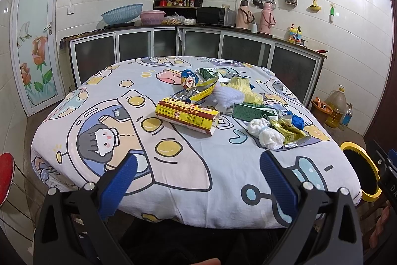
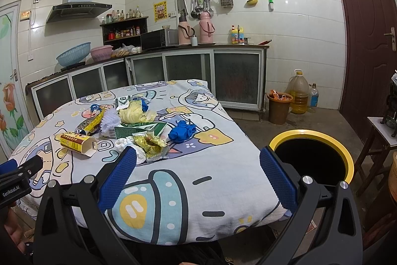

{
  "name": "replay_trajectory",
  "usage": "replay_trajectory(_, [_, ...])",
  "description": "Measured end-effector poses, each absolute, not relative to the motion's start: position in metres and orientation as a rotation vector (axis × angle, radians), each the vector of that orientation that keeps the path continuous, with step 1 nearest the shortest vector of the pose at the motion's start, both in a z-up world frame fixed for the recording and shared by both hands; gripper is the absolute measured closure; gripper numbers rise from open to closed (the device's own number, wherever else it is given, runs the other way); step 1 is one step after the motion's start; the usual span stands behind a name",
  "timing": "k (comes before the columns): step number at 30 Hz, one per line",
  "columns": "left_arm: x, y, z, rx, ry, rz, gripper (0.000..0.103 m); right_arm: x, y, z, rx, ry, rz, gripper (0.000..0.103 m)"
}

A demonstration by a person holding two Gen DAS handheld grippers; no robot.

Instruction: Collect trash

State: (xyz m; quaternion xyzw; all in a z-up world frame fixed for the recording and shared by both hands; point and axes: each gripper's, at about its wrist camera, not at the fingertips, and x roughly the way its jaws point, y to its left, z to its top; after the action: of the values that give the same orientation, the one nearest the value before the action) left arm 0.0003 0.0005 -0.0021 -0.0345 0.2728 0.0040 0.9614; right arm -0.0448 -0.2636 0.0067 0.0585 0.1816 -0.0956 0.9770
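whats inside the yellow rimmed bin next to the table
Nothing can be made out inside the yellow-rimmed bin: its opening is plain black from both views. Its floor and any contents are lost in shadow, and the right gripper covers its near edge.

Box (image 1: 187, 116) print too small

The counter (image 1: 198, 190) is covered with a matt printed cotton-like cloth, slightly creased. The yellow carton (image 1: 187, 118) is printed cardboard with a dull sheen. The crumpled wrapper (image 2: 151, 144) is glossy foil-like plastic. The white wad (image 1: 266, 133) looks like soft tissue paper. The blue glove (image 2: 182, 132) is smooth, rubbery material. The fingers (image 1: 125, 180) carry blue textured pads on matt black plastic frames with bright metal fasteners. The bin (image 2: 310, 134) has a glossy yellow plastic rim.
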Motion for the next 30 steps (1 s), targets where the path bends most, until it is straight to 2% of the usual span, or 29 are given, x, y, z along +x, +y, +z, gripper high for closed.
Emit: replay_trajectory(30, [0.0013, 0.0004, 0.0003, -0.059, 0.555, 0.01, 0.008, -0.0385, -0.2698, 0.0053, 0.13, 0.387, -0.211, 0.007])
